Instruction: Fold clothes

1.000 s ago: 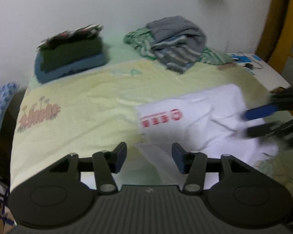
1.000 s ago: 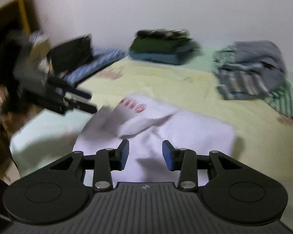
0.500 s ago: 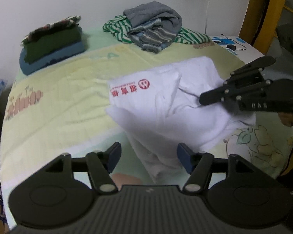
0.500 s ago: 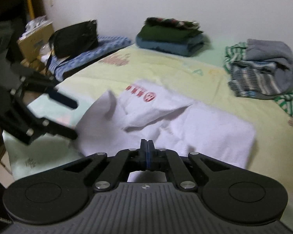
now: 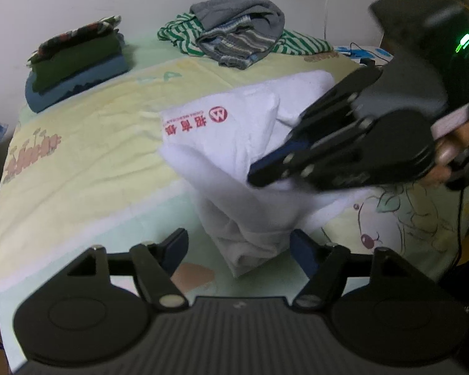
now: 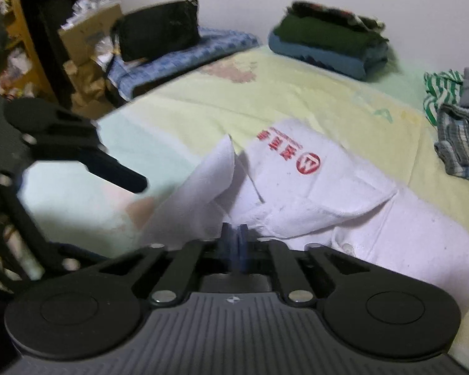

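Since a second ago the right tool [image 5: 253,172] has clamped its jaws on the near edge of the white shirt [image 5: 228,131] and swung across toward the left tool [image 5: 237,247], dragging a flap of cloth up off the bed [image 5: 87,156]. The left tool's jaws are opening, wide apart on either side of the bunched lower end of the shirt, and the pads do not appear to press on it. The shirt lies in the middle of the bed, half gathered, its red logo facing up (only partly folded, I judge, with no neat edges yet). Against the wall a folded stack [image 5: 75,65] sits done, while a loose pile of striped and grey clothes [image 5: 240,34] beside it looks untouched, so most of the folding remains.
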The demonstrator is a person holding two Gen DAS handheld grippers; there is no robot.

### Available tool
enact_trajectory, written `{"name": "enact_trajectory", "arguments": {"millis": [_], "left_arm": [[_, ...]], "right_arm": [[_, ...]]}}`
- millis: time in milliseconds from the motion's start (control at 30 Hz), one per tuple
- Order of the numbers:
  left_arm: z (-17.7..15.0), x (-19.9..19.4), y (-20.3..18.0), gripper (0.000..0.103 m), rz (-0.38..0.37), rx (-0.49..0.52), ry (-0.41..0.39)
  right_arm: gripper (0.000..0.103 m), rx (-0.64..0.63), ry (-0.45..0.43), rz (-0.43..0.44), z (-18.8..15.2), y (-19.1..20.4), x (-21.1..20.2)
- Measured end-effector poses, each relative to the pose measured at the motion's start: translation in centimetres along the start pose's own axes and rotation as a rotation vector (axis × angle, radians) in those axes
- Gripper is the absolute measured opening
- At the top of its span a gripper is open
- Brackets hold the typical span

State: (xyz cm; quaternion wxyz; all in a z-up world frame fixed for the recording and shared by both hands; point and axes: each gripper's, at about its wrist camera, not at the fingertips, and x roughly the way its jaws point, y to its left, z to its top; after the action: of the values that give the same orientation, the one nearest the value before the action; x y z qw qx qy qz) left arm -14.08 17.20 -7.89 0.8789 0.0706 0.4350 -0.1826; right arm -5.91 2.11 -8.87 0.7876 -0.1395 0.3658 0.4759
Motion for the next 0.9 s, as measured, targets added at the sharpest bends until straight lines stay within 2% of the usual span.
{"name": "enact_trajectory", "arguments": {"millis": [100, 267, 400, 467, 533, 633, 733, 900], "left_arm": [[-0.2, -0.2, 0.1, 0.075, 0.003, -0.014, -0.008], [0.3, -0.1, 0.3, 0.076, 0.007, -0.018, -0.019], [0.7, -0.2, 0.3, 0.077, 0.003, -0.009, -0.03], [0.8, -0.3, 0.2, 0.077, -0.003, -0.006, -0.034], [0.8, -0.4, 0.2, 0.077, -0.017, -0.005, -0.038], [1.1, -0.6, -0.2, 0.077, -0.059, -0.01, -0.05], [1.3, -0.1, -0.8, 0.077, -0.093, -0.009, -0.044], [0.8, 1.5, -1.1, 0.073, -0.125, -0.03, -0.003]], "right_arm": [[0.004, 0.01, -0.062, -0.002, 0.1, 0.0, -2.2], [0.004, 0.07, -0.089, -0.084, 0.3, -1.1, -2.1], [0.004, 0.097, -0.04, -0.138, -0.8, -1.6, -1.3], [0.005, 0.108, -0.017, -0.111, -1.3, -1.3, -1.4], [0.009, 0.117, -0.047, -0.103, -1.2, -1.0, -2.1], [0.023, 0.149, -0.11, -0.09, -0.3, -1.3, -2.8], [0.029, 0.174, -0.142, -0.078, 1.1, -1.7, -2.2], [0.029, 0.14, -0.049, -0.009, 2.4, -1.7, 2.1]]}}
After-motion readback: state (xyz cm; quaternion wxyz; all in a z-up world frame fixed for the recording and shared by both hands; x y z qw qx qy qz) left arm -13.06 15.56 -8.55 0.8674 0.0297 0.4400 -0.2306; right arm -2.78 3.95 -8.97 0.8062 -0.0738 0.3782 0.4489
